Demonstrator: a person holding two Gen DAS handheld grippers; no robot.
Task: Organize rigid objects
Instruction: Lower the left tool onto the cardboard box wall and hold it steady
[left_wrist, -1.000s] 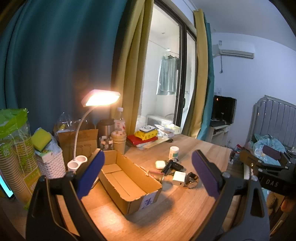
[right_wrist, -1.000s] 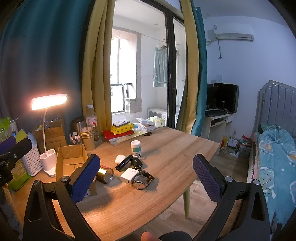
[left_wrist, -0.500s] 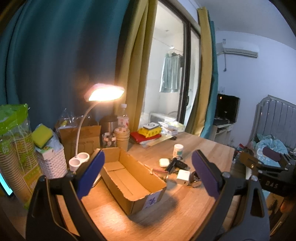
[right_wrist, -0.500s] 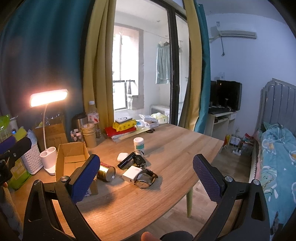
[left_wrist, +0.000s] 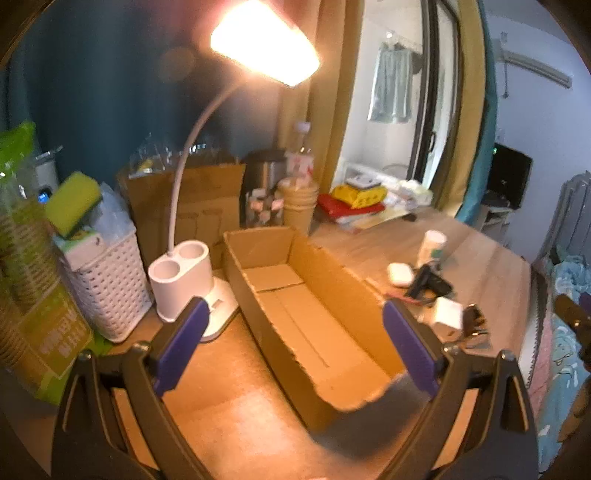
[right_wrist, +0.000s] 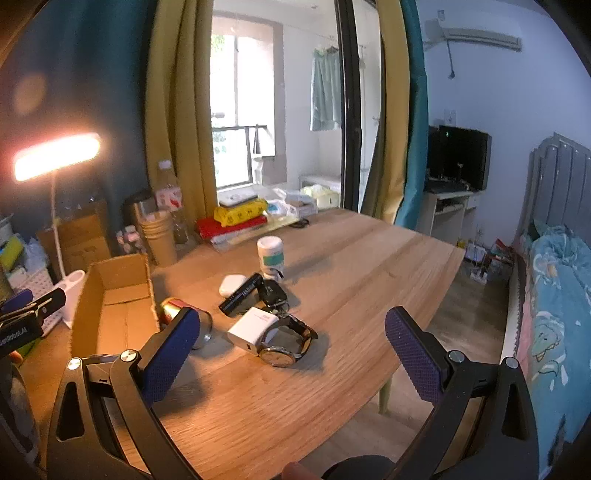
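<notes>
With both sets of tongs spread wide and holding nothing, no item had yet been picked up. Left tongs (left_wrist: 295, 343) hovered just above the near end of the cardboard box (left_wrist: 314, 310), whose floor was bare. Right tongs (right_wrist: 291, 354) hung over the near part of the tabletop (right_wrist: 369, 266), facing the cluster of rigid objects.

Cluster, right of the box, near to far:
- wristwatch (right_wrist: 286, 345), touching the white charger block (right_wrist: 251, 328)
- black marker-like stick (right_wrist: 242, 293) and a dark key fob (right_wrist: 272, 291)
- white earbud case (right_wrist: 229, 284)
- small white bottle (right_wrist: 270, 256), upright
- metal can (right_wrist: 183, 314) on its side, just beside the box wall, partly hidden by a right pad.

Desk lamp (left_wrist: 184, 284) stood left of the box, lit.

Judgement: task at its start. Box empty; all seven items left to move.
</notes>
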